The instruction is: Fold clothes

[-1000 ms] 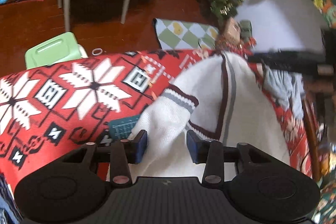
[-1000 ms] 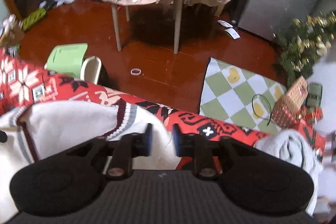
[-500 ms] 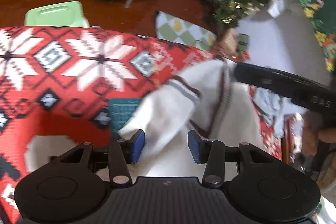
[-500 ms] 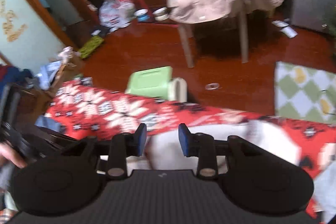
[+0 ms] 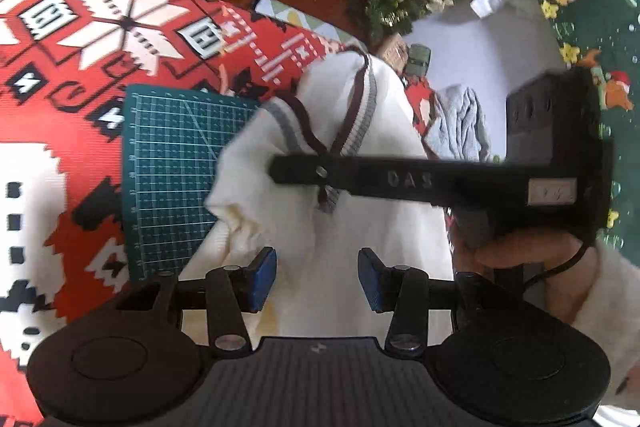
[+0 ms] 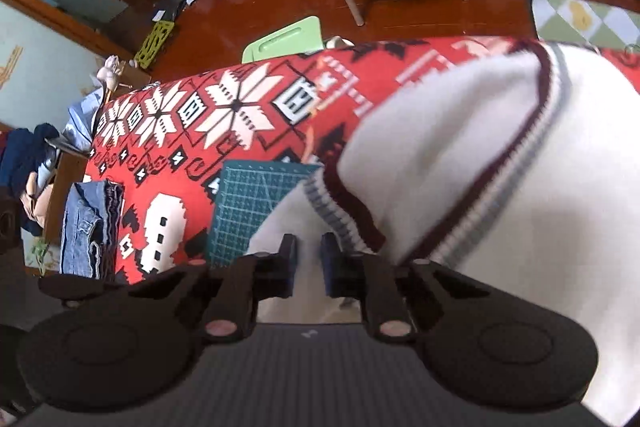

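A: What crowded the white sweater (image 5: pixel 360 227)?
B: It lay over the green cutting mat (image 5: pixel 172 167) on the red-clothed table (image 5: pixel 80 75); folded jeans (image 6: pixel 90 227) sat near the edge.
A: And the tools?
B: Left tool (image 5: pixel 317 279) stood apart above the knit; right tool (image 6: pixel 307 263) had just been closing on the sweater's cloth.

- Lay bare left of the white sweater (image 5: pixel 360 227): green cutting mat (image 5: pixel 172 167) and red patterned cloth (image 5: pixel 80 67), flat and open to a pass.
- Crossed above the sweater, blocking: right gripper (image 5: pixel 280 169).
- Crowded the sweater's right: grey garment (image 5: pixel 460 123).
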The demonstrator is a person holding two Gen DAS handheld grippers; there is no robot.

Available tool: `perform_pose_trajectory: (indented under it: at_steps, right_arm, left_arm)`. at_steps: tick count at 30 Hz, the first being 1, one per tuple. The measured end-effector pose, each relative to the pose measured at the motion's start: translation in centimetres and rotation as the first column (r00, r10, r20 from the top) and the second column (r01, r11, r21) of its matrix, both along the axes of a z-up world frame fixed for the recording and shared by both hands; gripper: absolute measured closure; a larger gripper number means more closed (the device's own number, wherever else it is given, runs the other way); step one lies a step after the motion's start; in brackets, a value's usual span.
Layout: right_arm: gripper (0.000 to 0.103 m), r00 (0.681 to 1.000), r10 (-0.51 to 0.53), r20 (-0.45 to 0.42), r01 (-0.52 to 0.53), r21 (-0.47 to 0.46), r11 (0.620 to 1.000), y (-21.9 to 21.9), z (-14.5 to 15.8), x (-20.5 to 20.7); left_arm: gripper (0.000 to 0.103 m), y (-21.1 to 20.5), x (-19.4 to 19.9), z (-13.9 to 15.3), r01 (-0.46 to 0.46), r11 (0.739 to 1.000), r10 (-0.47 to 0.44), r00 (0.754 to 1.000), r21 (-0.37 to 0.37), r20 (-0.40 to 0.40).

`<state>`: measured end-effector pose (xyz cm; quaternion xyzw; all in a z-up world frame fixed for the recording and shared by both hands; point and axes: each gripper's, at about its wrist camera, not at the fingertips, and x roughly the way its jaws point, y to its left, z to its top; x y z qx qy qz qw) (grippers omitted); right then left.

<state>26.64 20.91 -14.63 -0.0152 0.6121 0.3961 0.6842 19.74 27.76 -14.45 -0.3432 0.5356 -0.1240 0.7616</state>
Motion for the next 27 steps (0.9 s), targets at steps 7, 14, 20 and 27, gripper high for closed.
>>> perform_pose_trajectory:
  at_steps: [7, 14, 20, 27]
  right_arm:
    - [0.093, 0.997, -0.069, -0.029, 0.07, 0.025, 0.997, -3.1, -0.6, 0.0]
    - [0.092, 0.994, -0.096, -0.058, 0.099, 0.048, 0.994, -4.7, -0.7, -0.6]
    - [0.085, 0.995, -0.085, -0.051, 0.087, 0.033, 0.996, -5.7, 0.1, -1.4]
    - [0.083, 0.997, -0.08, 0.006, 0.079, 0.061, 0.995, -7.9, 2.9, -0.9]
  left_arm:
    - [0.047, 2.5, 1.2, -0.5, -0.098, 0.995, 0.098, 0.995, -0.006, 0.007]
    - [0.063, 1.5, 4.0, -2.1, -0.056, 0.997, 0.056, 0.998, -0.046, -0.02]
    - [0.097, 1.6, 4.2, -2.2, -0.114, 0.991, 0.11, 0.992, -0.076, -0.061]
    - [0.097, 2.8, 4.8, 4.2, -0.053, 0.962, 0.022, 0.993, 0.269, 0.115]
